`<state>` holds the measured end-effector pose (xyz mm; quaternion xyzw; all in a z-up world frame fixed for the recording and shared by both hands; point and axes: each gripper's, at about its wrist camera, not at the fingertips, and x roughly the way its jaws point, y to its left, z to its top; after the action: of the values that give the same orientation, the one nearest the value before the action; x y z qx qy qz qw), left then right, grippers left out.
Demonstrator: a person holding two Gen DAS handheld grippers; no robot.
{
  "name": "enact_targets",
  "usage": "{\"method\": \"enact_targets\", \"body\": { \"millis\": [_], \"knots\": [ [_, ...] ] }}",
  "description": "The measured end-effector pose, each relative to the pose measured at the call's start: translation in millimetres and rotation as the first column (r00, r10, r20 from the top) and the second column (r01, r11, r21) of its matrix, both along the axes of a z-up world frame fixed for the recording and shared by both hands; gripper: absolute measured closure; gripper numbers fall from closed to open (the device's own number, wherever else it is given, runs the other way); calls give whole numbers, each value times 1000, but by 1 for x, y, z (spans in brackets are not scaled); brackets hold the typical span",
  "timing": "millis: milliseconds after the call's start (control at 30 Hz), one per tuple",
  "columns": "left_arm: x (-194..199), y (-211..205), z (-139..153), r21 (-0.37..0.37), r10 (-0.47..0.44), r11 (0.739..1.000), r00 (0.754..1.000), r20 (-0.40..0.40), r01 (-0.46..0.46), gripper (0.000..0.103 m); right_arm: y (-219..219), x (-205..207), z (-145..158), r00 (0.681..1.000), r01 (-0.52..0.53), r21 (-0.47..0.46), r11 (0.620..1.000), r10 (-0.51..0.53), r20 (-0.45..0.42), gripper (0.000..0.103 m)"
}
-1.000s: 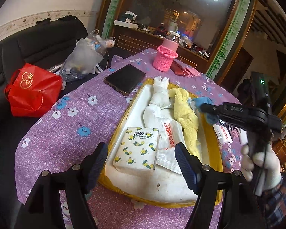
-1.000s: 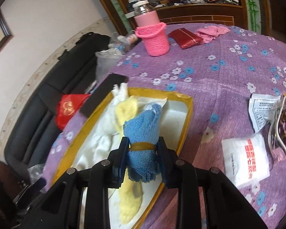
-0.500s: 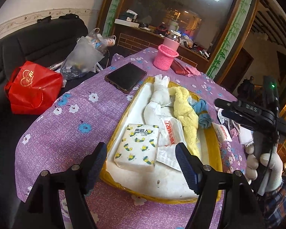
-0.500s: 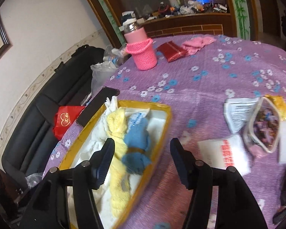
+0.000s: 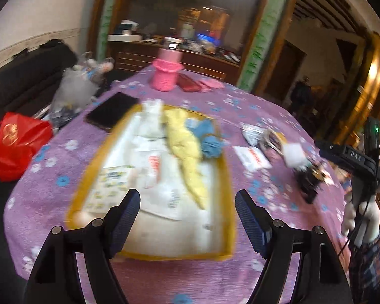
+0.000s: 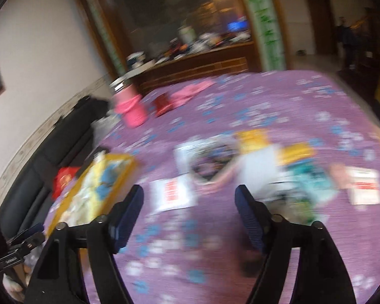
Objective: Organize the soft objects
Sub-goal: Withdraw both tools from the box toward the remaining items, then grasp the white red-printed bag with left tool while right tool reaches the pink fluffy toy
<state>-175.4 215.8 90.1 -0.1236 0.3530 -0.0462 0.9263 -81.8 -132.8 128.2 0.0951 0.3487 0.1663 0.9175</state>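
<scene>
Two sets of jaws gape and widen, left gripper and right gripper both empty, while the white packet at twelve o'clock of the right one on the tabletop looks light, limp and slippery, best pinched across its middle.

Left wrist view. A tray lies at the near centre of the surface. In the tray, a rolled towel lies lengthwise, with a second rolled cloth to its right and a third cloth to its left; a tissue pack is placed at the near left. A phone lies left of the tray's far end. A cup holder stands beyond it. Packets are scattered right of the tray. A bag rests on the sofa at the left.
</scene>
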Motion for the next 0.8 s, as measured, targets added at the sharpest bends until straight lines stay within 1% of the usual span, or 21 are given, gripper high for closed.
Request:
{"method": "enact_targets", "body": {
  "millis": [33, 167, 267, 333, 433, 600, 667, 800],
  "knots": [
    [1, -7, 0, 0, -21, 1000, 1000, -2, 21, 22, -24, 0, 1, 999, 49, 2, 999, -49, 7, 28],
    [11, -45, 0, 7, -120, 993, 992, -29, 121, 22, -89, 3, -3, 986, 169, 44, 985, -169, -3, 28],
    [19, -73, 1, 25, -181, 983, 982, -53, 183, 22, -128, 14, -9, 972, 235, 72, 969, -234, -21, 28],
    [24, -89, 1, 34, -208, 977, 976, -62, 210, 22, -147, 26, -16, 963, 267, 81, 960, -264, -46, 28],
    [34, -110, 2, 39, -230, 972, 970, -80, 233, 22, -179, 48, -32, 941, 333, 104, 937, -322, -108, 28],
    [50, -132, -4, 13, -253, 966, 959, -131, 257, 22, -209, 63, -59, 902, 414, 63, 908, -400, -163, 28],
    [57, -140, -9, 13, -257, 965, 954, -152, 262, 22, -217, 65, -72, 888, 428, 58, 902, -408, -210, 28],
    [75, -154, -14, 56, -249, 964, 954, -164, 261, 22, -218, 65, -78, 887, 422, 42, 906, -402, -226, 28]
  ]
}}
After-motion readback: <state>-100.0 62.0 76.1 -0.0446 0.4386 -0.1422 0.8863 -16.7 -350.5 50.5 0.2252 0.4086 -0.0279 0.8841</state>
